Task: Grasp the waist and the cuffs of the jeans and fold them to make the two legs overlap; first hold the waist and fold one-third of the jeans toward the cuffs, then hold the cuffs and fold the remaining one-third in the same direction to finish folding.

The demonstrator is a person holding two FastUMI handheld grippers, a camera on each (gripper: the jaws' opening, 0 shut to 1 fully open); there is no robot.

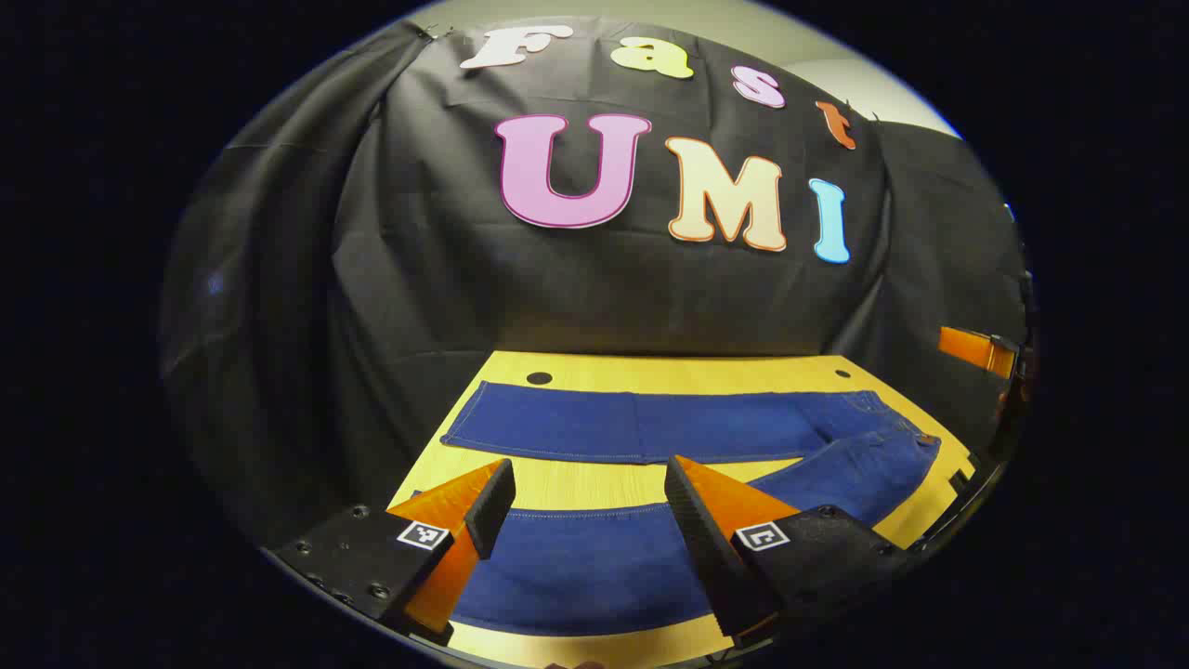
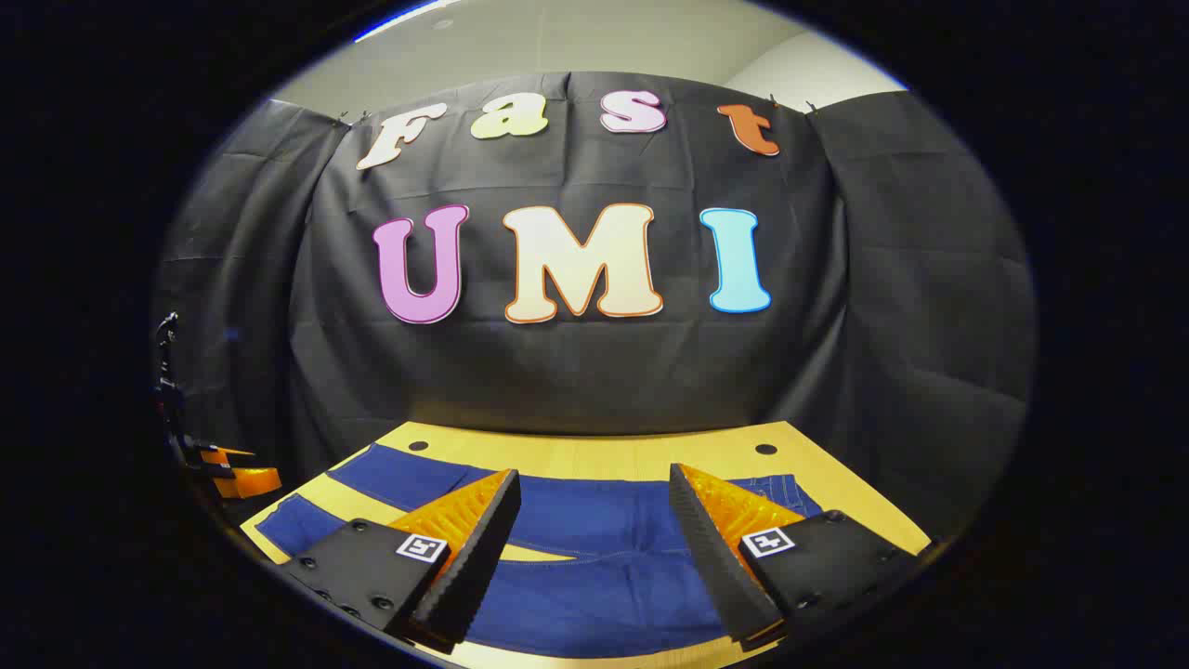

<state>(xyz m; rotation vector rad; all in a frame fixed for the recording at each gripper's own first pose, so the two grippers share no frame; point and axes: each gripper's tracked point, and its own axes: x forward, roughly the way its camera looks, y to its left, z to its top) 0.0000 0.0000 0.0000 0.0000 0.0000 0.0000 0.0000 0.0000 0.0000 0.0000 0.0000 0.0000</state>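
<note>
The jeans (image 1: 650, 423) lie flat on the wooden counter (image 1: 594, 370), legs spread apart, one along the far edge and one nearer, waist toward the right edge. Denim looks soft, fairly heavy and limp; the thick waistband and hemmed cuffs should give the surest hold. No containers are present. The left gripper (image 1: 587, 497) and right gripper (image 2: 594, 520) hover above the cloth, jaws wide apart and holding nothing.

My left gripper view: the jeans (image 1: 650, 427) near leg is partly behind my fingers (image 1: 706, 520) and cut off at the bottom edge. Orange bit (image 1: 975, 348) at the right edge, probably my other claw, mostly cropped.
</note>
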